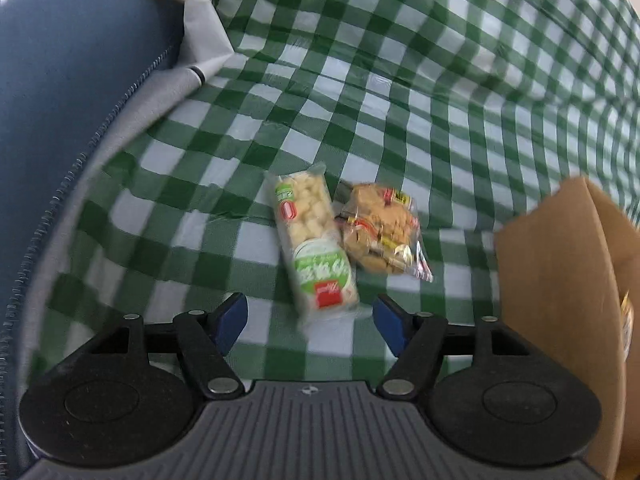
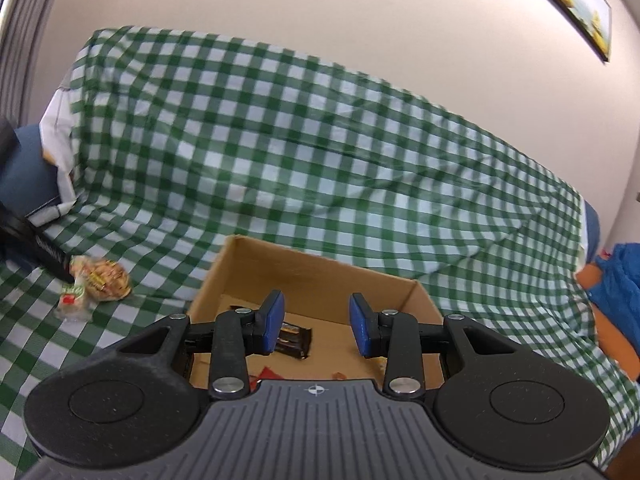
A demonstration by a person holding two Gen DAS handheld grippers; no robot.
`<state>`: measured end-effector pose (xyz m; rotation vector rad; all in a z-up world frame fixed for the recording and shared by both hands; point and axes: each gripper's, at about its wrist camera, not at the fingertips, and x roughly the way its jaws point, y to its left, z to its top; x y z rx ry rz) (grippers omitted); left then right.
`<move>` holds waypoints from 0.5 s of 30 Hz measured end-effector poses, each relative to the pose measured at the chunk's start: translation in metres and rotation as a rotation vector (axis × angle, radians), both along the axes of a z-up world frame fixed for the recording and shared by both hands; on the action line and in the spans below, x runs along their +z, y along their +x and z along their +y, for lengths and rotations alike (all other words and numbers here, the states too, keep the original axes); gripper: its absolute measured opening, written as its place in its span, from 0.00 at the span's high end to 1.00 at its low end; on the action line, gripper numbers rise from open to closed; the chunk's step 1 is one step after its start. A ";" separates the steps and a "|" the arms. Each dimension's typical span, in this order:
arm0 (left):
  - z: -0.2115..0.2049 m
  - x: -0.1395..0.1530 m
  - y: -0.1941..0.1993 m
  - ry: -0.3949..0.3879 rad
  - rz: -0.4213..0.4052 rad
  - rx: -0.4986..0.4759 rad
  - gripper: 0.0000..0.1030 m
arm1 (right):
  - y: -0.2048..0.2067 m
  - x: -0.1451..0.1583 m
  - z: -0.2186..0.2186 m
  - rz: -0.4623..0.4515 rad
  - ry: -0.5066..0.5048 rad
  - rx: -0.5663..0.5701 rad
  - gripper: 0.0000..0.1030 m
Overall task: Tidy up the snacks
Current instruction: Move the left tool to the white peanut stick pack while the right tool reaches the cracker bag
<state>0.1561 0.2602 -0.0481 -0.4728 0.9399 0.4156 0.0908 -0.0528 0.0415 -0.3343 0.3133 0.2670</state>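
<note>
Left claw (image 1: 310, 322): we see the blue pads spread wide, nothing pinched, pointing steeply down at the checked cloth (image 1: 400, 100). No earlier view here, so we report only the wide stance.

Just beyond the pads lies the long snack pack (image 1: 310, 240): clear wrapper, pale puffed pieces inside, green-and-white round label with a red patch at the near end, a smaller green and red mark at the far end. Its long axis runs near-to-far, far end tilted slightly left; the near end sits between the pad tips without touching them, as far as we can tell.

Touching its right side is the cookie bag (image 1: 380, 232): crinkled clear plastic, tan biscuits, red and yellow print. Roughly oval, long axis also near-to-far, leaning right at the near end.

Further right, the cardboard box (image 1: 560, 272) wall. On the left, a blue cushion (image 1: 72, 100) with a zip.

Right claw (image 2: 316, 324): pads narrowly apart, empty, hovering over the open box, where a dark wrapper (image 2: 294, 340) lies on the floor.
</note>
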 end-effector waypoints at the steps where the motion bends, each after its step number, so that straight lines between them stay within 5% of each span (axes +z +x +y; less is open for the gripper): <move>1: 0.001 -0.001 0.003 0.006 -0.011 0.002 0.21 | 0.001 -0.001 0.002 0.007 -0.002 0.004 0.63; 11: -0.008 -0.018 0.032 -0.054 0.012 -0.019 0.19 | 0.004 -0.009 0.014 0.060 -0.012 0.027 0.60; 13: -0.010 -0.020 0.034 -0.029 0.027 -0.026 0.22 | 0.005 -0.010 0.017 0.066 -0.010 0.033 0.60; 15: -0.009 -0.021 0.033 -0.024 0.034 -0.030 0.39 | 0.005 -0.011 0.021 0.070 -0.009 0.037 0.59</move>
